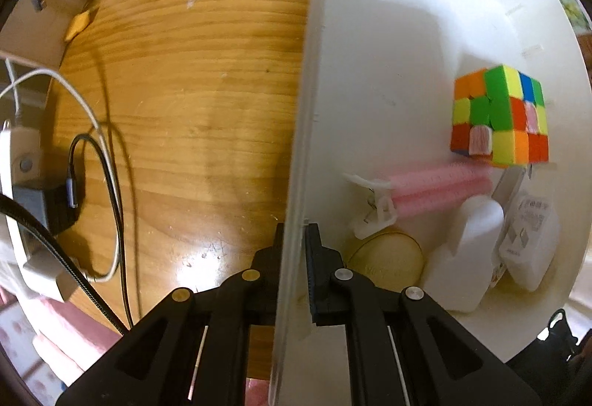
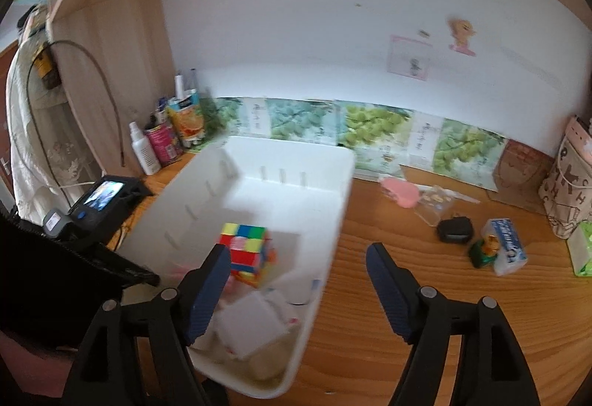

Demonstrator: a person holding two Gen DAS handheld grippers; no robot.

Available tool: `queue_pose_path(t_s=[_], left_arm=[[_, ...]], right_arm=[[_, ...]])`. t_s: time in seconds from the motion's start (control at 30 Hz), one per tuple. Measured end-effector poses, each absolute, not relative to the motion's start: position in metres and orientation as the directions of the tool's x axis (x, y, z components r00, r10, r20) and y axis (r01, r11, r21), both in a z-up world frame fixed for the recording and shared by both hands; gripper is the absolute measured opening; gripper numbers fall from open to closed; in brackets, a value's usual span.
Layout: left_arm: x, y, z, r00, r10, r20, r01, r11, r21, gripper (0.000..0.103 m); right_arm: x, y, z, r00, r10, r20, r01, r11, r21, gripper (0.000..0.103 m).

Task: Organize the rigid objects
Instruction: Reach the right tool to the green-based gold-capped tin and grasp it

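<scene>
One white bin (image 2: 335, 184) sits on the wooden counter (image 2: 425, 313), and it is the biggest thing I have in view. Inside it I count one colour cube (image 1: 499, 117), one pink ribbed stick (image 1: 440, 187) with a clear clip (image 1: 373, 210) at its end, one white wall charger (image 1: 529, 243), one white plastic block (image 1: 466, 258) beside that charger, and one round yellowish disc (image 1: 388, 258) near the bin wall. The cube stands toward the middle of the bin, with the other pieces bunched at the near end.

My left claw (image 1: 296, 235) is pinched shut on the bin's side wall, one finger outside over the counter and one inside, pointing straight down. The cube lies well apart from it, across the bin floor.

My right claw (image 2: 296, 276) stands open and has nothing between its fingers. Its left finger (image 2: 207, 295) hangs over the bin, just beside the cube in the picture; its right finger (image 2: 388, 295) is over bare counter past the bin's rim.

Out on the counter to the right I see one black charger (image 2: 455, 229), one small figurine (image 2: 485, 250), one blue-and-white box (image 2: 508, 250) and one pink object (image 2: 401, 192).
</scene>
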State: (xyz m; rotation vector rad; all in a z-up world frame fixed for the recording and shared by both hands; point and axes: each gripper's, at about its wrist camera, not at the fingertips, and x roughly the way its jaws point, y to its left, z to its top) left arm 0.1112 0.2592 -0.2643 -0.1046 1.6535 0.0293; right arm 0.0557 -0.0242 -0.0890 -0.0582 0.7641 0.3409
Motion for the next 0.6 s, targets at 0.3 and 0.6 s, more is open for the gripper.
queue_pose_path(t_s=[0.3,0.6], left_arm=[[0.11,0.272,-0.266,-0.082,-0.065,-0.995,-0.182,0.982,-0.049,0.009],[0.104,0.281,-0.266,-0.071,-0.071,-0.995,-0.232,0.971,-0.052,0.01]], right_arm=[[0.099,-0.118,-0.073,0.646,0.226,-0.729,-0.196,0.972,0.128,0.076],[0.15,-0.196,-0.077,0.58,0.2,-0.79,-0.046,0.976,0.214,0.076]])
